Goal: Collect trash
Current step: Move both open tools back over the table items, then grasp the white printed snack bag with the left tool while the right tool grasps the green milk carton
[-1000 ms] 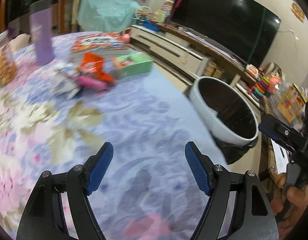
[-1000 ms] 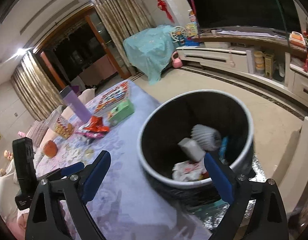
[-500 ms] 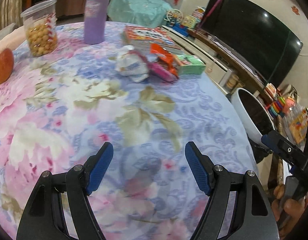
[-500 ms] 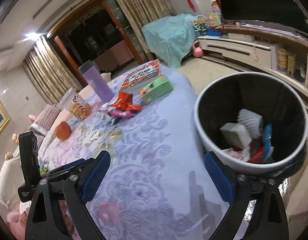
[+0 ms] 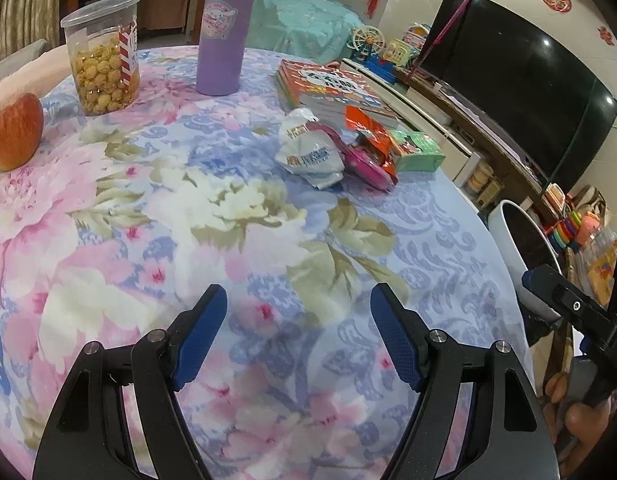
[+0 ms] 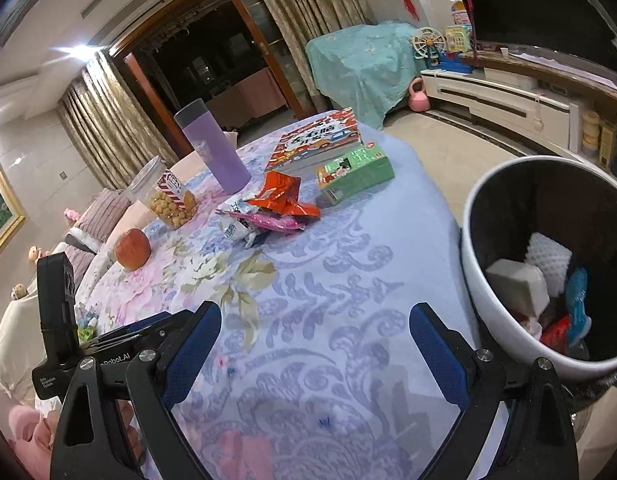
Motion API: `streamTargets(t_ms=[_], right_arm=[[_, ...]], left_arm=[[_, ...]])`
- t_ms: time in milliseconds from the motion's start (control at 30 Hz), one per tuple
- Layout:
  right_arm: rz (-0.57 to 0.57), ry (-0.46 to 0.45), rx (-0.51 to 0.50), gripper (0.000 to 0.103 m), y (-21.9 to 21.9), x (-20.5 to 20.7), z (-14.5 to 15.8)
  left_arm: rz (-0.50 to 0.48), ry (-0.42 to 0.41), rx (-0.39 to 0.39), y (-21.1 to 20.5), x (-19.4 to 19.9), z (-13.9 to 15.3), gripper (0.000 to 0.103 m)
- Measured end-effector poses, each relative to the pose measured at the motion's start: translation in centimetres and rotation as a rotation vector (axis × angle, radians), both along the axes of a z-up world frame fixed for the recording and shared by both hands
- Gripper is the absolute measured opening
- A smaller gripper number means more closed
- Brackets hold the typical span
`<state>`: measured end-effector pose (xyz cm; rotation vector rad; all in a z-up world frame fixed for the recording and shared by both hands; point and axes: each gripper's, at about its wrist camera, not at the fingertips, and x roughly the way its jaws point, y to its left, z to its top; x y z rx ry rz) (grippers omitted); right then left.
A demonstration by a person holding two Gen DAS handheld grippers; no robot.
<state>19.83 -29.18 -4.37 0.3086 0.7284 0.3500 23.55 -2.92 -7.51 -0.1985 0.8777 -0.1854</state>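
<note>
A pile of wrappers lies on the floral tablecloth: a white-silver wrapper (image 5: 310, 156) (image 6: 238, 226), a pink one (image 5: 364, 162) (image 6: 274, 222) and an orange one (image 5: 370, 128) (image 6: 282, 196). A white bin (image 6: 496, 312) with a black liner stands beside the table's right edge and holds several pieces of trash; its rim shows in the left wrist view (image 5: 504, 232). My left gripper (image 5: 298, 336) is open and empty above the cloth, well short of the wrappers. My right gripper (image 6: 314, 354) is open and empty near the table edge, left of the bin.
On the table stand a purple tumbler (image 5: 224, 28), a jar of snacks (image 5: 102, 56), an apple (image 5: 14, 132), a picture book (image 5: 332, 88) and a green box (image 5: 418, 150). A TV and cabinet line the far right wall.
Both grippers have swung left, away from the bin and toward the table. The wrappers and other table items have come further into view. Both stay open.
</note>
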Motion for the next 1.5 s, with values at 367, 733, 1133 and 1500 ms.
streamTargets(t_ms=[367, 733, 1133, 1500], right_arm=[[0.001, 0.001, -0.052, 0.096, 0.4, 4.6, 0.2], [0.059, 0.025, -0.192, 0.096, 2.1, 11.8, 0.6], [0.128, 0.140, -0.352, 0.096, 2.9, 18.8, -2.0], [0.198, 0.109, -0.350, 0.090, 4.7, 18.2, -2.8]], left_arm=[[0.010, -0.003, 0.015, 0.5, 4.0, 0.1, 0.076], [-0.016, -0.018, 0.051, -0.2, 8.5, 0.3, 0.076], [-0.095, 0.002, 0.054, -1.4, 11.6, -1.3, 0.076], [-0.156, -0.039, 0.053, -2.2, 11.5, -0.7, 0.021]])
